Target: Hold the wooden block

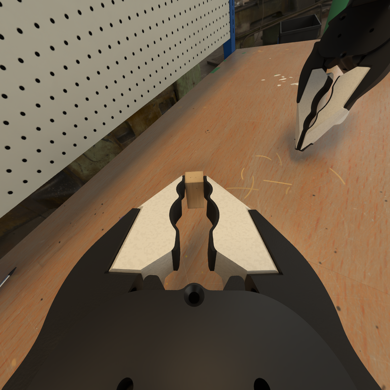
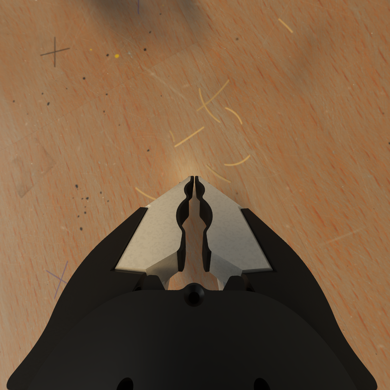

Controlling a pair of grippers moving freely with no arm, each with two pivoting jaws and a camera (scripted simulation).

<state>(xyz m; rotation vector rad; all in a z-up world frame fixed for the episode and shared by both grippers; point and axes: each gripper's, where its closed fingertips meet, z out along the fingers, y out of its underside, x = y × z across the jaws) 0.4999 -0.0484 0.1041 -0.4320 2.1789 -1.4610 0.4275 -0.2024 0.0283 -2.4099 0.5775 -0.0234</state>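
Note:
A small pale wooden block (image 1: 194, 189) sits between the tips of my left gripper (image 1: 194, 179), which is shut on it and holds it above the wooden bench top (image 1: 232, 130). My right gripper (image 2: 194, 177) is shut and empty, its tips pointing down close to the bench top (image 2: 126, 105). It also shows in the left wrist view (image 1: 301, 147), to the far right of the block, tips near the surface. The block does not show in the right wrist view.
A cream pegboard (image 1: 84, 73) with a blue post (image 1: 231, 27) runs along the bench's left edge. A dark bin (image 1: 299, 28) stands beyond the far end. A thin dark tool tip (image 1: 8, 276) lies at the left. Pale scratches mark the bench (image 1: 263, 181).

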